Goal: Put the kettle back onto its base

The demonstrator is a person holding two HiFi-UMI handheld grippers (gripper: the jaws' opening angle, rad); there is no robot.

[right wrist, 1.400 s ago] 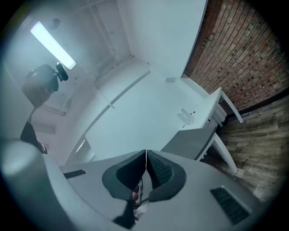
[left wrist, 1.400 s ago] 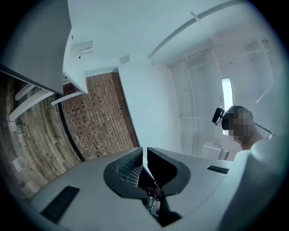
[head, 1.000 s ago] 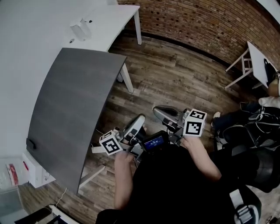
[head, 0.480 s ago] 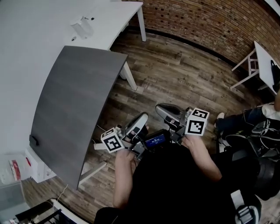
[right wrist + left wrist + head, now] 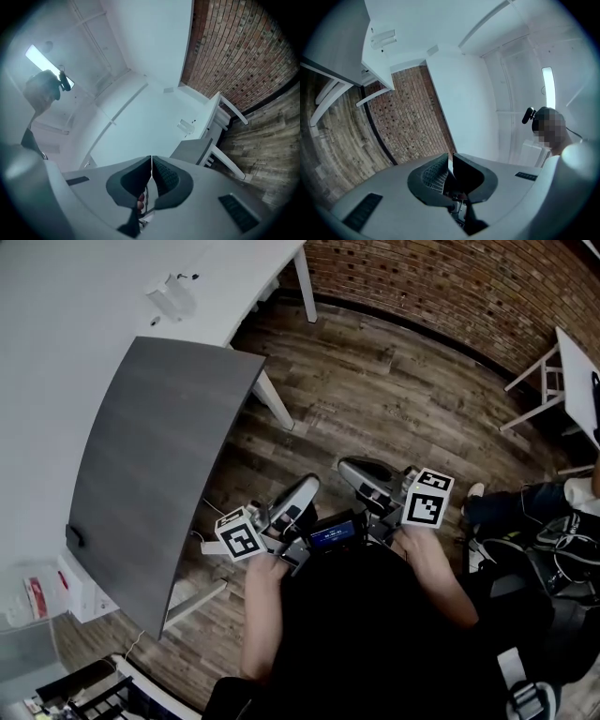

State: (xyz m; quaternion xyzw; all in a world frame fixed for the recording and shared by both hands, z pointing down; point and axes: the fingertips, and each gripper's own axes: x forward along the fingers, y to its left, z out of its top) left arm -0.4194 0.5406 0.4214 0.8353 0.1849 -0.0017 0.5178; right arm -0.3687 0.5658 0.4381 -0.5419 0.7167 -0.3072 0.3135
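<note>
Above a wood-plank floor (image 5: 375, 381), held close to the operator's chest, the left gripper (image 5: 449, 164) has its jaws closed tip to tip with nothing between them, and the right gripper (image 5: 151, 165) likewise shows its jaws shut along a thin seam, gripping nothing. Seen from the head camera, both tools point away from the body and over the floor, each carrying its marker cube (image 5: 238, 540) just ahead of the hand that holds it. A small dark device with a blue-lit screen (image 5: 333, 536) sits between the two. To the left gripper's side stands a dark grey counter (image 5: 150, 474) on white legs, its near edge just beside the left marker cube. Beyond it is a white counter (image 5: 112, 296) bearing a small white object (image 5: 172, 298) too small to identify. A brick wall (image 5: 450, 287) closes the far side of the room, and another person's leg in jeans (image 5: 520, 498) shows at the right edge. The kettle and its base appear in none of the three views.
</note>
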